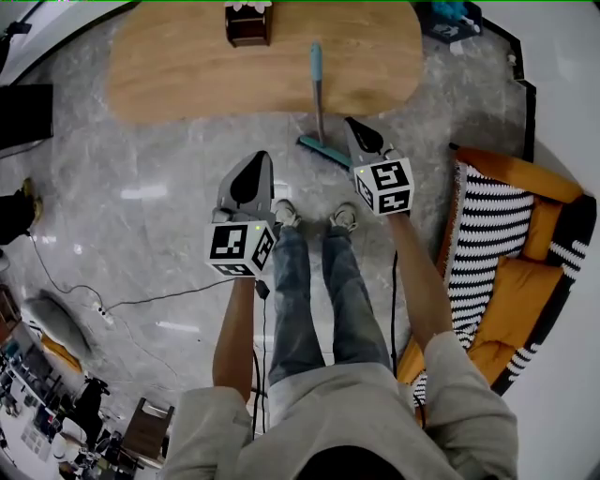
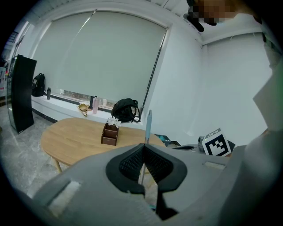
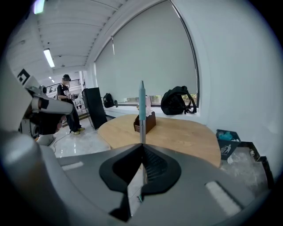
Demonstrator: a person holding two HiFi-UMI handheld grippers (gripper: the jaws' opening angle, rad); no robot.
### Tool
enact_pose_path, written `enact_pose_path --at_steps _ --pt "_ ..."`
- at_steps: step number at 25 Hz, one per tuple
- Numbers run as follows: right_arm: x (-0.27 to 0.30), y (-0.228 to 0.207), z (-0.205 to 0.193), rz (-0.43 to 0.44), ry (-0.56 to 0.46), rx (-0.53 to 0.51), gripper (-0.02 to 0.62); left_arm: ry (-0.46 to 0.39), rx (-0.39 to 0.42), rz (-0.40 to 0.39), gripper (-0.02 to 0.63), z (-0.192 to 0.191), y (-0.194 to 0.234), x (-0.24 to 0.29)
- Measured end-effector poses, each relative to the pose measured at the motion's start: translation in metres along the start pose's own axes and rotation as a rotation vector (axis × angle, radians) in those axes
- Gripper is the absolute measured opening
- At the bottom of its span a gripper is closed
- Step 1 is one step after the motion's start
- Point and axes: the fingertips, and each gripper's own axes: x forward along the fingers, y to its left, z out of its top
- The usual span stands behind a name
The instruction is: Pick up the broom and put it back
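- Head view, left side: the left gripper hangs over the grey floor, just ahead of the person's shoes. Its jaws meet tip to tip and hold nothing.
- Centre: the broom stands upright at the near edge of the oval wooden table. Its brush end is on the floor and its teal grip shows against the tabletop. A brown box sits on the table, up and to the left of the grip.
- Right of the broom: the right gripper is near the lower handle but apart from it. Its jaws are pressed together and empty.
- Far right: a sofa with orange cushions and a black-and-white striped throw.
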Motion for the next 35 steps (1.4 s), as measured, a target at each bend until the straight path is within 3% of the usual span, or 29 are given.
enact_pose_path --at_steps 9,19,25,35 --pt "-0.051 -0.004 0.047 -0.048 -0.096 0.017 0.002 -0.030 0.021 -0.004 0.002 0.030 -0.020 -0.012" --pt "-0.120 0.001 0.140 -0.069 -0.216 -0.026 0.000 -0.123 0.050 0.005 0.002 0.114 -0.041 -0.031" --pt "-0.166 0.016 0.185 -0.070 -0.246 -0.099 0.000 -0.128 0.089 0.002 0.002 0.151 -0.063 -0.053" --pt "-0.246 0.013 0.219 -0.145 -0.286 -0.064 0.000 -0.128 0.129 0.018 0.002 0.181 -0.090 -0.102"
